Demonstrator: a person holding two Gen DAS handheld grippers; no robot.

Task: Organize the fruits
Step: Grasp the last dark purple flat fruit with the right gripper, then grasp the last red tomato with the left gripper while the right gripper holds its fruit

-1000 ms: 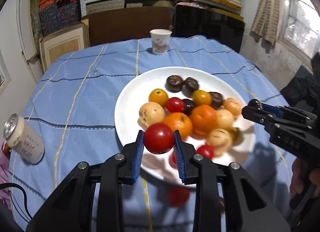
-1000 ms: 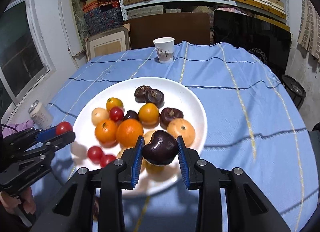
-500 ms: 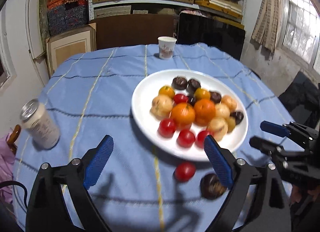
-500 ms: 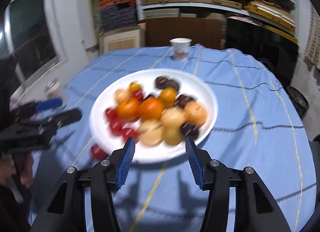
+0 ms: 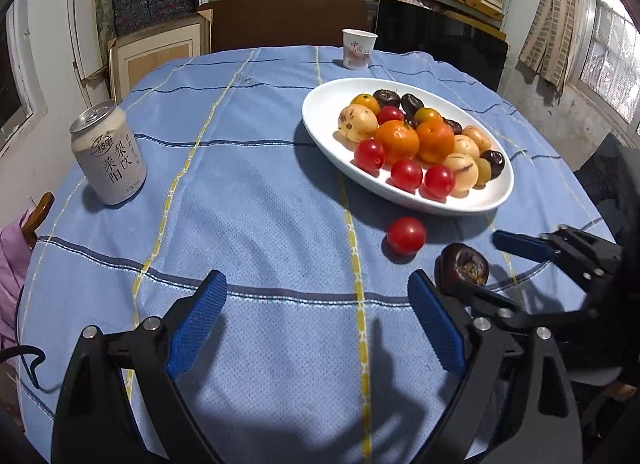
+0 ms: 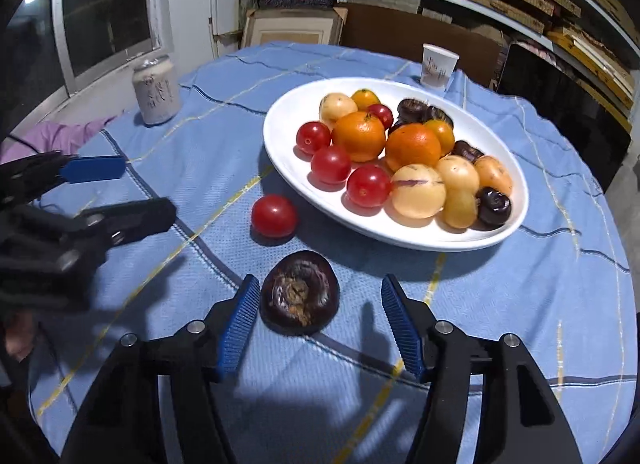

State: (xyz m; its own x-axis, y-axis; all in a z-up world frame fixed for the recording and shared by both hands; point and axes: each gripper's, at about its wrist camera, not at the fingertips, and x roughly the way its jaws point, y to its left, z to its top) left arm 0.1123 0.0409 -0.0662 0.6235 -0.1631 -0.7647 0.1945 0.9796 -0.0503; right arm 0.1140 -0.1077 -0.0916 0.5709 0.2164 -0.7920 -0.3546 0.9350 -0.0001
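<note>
A white oval plate (image 5: 320,107) (image 6: 280,111) holds several red tomatoes, oranges, pale yellow fruits and dark purple fruits. A loose red tomato (image 5: 405,235) (image 6: 274,215) and a dark purple fruit (image 5: 462,269) (image 6: 300,298) lie on the blue cloth in front of the plate. My left gripper (image 5: 316,328) is open and empty, low over the cloth, left of both loose fruits. My right gripper (image 6: 320,324) is open, and the purple fruit lies just ahead between its fingertips, nearer the left one. Each gripper also shows in the other's view: the right (image 5: 520,264), the left (image 6: 104,191).
A white drink can (image 5: 108,155) (image 6: 156,89) stands on the left of the round table. A paper cup (image 5: 359,48) (image 6: 439,65) stands behind the plate. Shelves, boxes and a dark board are behind the table. Purple cloth (image 6: 60,135) hangs at the left edge.
Both grippers opened and let go of a red tomato and a dark purple fruit onto the plate. Both then pulled back and down toward the two loose fruits on the cloth.
</note>
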